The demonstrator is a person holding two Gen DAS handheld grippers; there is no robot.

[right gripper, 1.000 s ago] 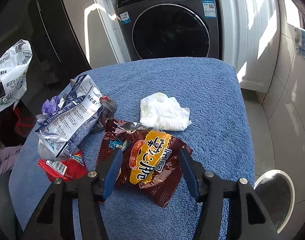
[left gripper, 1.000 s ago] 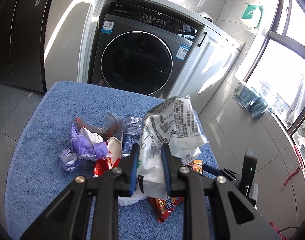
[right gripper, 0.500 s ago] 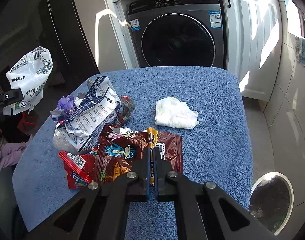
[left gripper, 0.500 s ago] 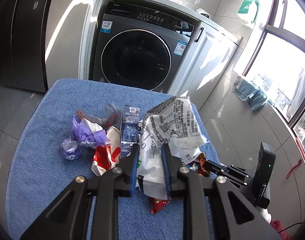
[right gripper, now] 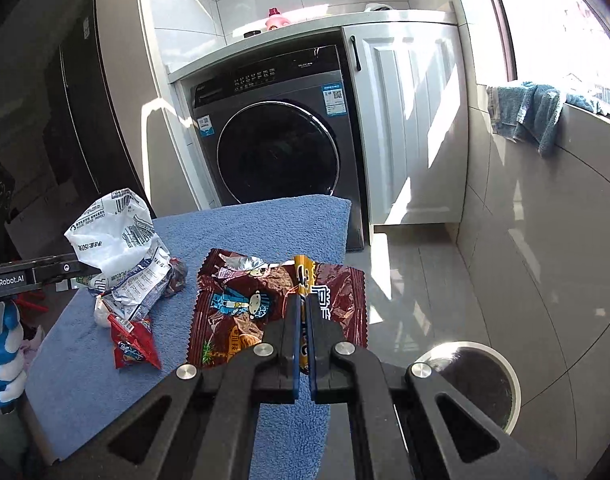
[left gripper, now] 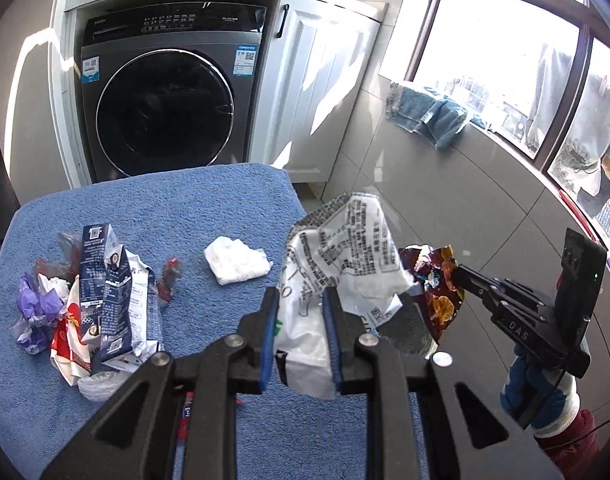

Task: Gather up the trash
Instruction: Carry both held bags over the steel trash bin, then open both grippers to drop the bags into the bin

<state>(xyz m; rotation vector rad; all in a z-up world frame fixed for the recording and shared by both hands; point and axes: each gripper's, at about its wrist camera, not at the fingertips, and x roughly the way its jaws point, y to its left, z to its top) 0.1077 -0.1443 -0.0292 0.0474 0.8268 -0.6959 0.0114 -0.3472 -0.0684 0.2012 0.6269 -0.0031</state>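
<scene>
My left gripper (left gripper: 301, 300) is shut on a crumpled white printed bag (left gripper: 345, 252) and holds it above the blue towel-covered table (left gripper: 209, 200). The bag also shows in the right wrist view (right gripper: 117, 240). My right gripper (right gripper: 301, 304) is shut on a brown snack wrapper (right gripper: 241, 304), lifted off the table at its right edge; the wrapper shows in the left wrist view (left gripper: 437, 284). A white tissue (left gripper: 237, 266), a dark blue packet (left gripper: 109, 292), a purple wrapper (left gripper: 37, 312) and a red wrapper (right gripper: 133, 344) lie on the table.
A round trash bin (right gripper: 477, 380) stands on the floor to the right of the table. A washing machine (right gripper: 273, 140) and white cabinet (right gripper: 409, 120) stand behind. A blue towel (right gripper: 525, 112) hangs on the window ledge.
My right gripper closed on the brown wrapper and lifted it up and to the right off the table. My left gripper still holds the white bag and has turned to the right.
</scene>
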